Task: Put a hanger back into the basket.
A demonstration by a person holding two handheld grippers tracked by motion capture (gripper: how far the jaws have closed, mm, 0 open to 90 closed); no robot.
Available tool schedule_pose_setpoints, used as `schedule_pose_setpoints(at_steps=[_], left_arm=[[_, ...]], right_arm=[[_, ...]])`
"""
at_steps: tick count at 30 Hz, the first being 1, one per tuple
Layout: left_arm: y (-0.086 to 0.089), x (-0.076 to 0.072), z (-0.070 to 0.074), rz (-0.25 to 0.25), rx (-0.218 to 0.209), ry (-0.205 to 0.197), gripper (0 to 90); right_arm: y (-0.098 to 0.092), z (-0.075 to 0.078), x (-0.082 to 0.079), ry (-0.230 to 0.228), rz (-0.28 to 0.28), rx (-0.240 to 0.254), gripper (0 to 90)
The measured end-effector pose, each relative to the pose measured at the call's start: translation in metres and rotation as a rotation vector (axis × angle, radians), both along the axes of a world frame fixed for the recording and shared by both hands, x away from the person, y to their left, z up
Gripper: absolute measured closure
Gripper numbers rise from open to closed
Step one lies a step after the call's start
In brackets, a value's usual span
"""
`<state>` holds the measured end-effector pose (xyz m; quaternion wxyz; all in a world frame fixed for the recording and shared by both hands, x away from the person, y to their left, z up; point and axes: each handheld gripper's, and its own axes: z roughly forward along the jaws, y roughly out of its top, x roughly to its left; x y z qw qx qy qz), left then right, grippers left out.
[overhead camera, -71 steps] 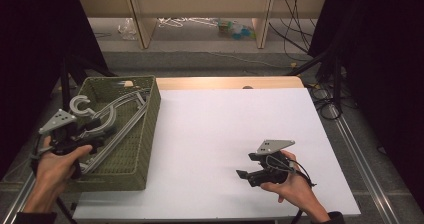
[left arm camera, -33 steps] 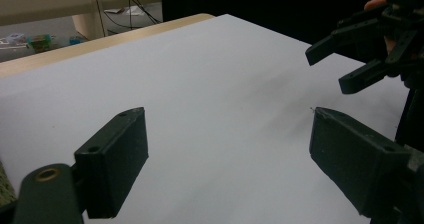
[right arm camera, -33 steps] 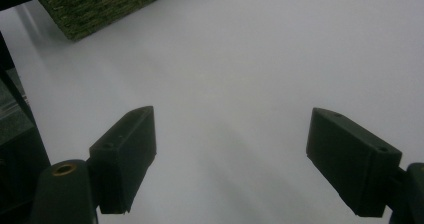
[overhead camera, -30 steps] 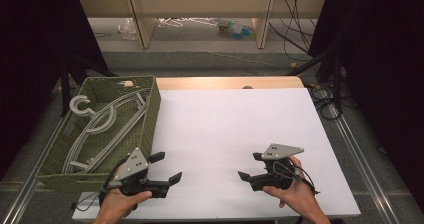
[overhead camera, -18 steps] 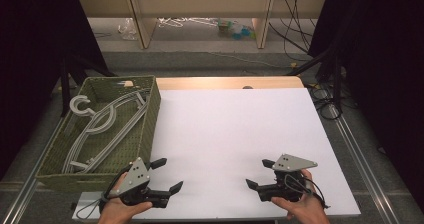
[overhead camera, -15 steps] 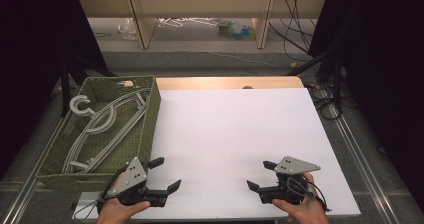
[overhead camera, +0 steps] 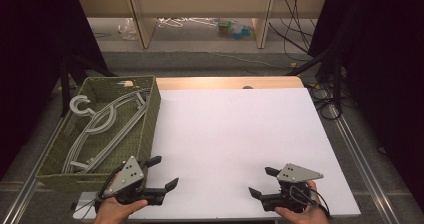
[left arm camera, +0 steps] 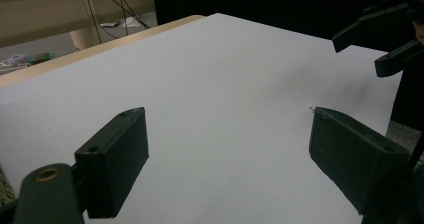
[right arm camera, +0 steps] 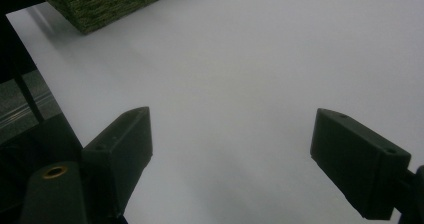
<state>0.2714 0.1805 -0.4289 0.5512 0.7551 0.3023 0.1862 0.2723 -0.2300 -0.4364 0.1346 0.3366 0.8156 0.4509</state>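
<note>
Both tongs (overhead camera: 163, 172) (overhead camera: 260, 182) nearer table (overhead camera: 235, 134) edge

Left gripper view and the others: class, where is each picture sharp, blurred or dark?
Left gripper view: the near jaws are soft, the white table evenly lit. Right gripper view: dim overall, the woven basket grainy. High view: bright table, black surroundings, the basket's hangers clear.

Both tongs sit low at the near edge, left tongs (overhead camera: 161, 173) and right tongs (overhead camera: 263, 182) gaping wide, each hand-held.
</note>
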Motion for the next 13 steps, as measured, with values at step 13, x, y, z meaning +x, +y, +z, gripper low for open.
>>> schedule_pose_setpoints(at_steps=[13], left_arm=[[-0.0001,0.0005,0.0,0.001,-0.004,0.0,15.9]], right_arm=[[0.0005,0.0,0.0,-0.021,0.009,-0.014,17.6]])
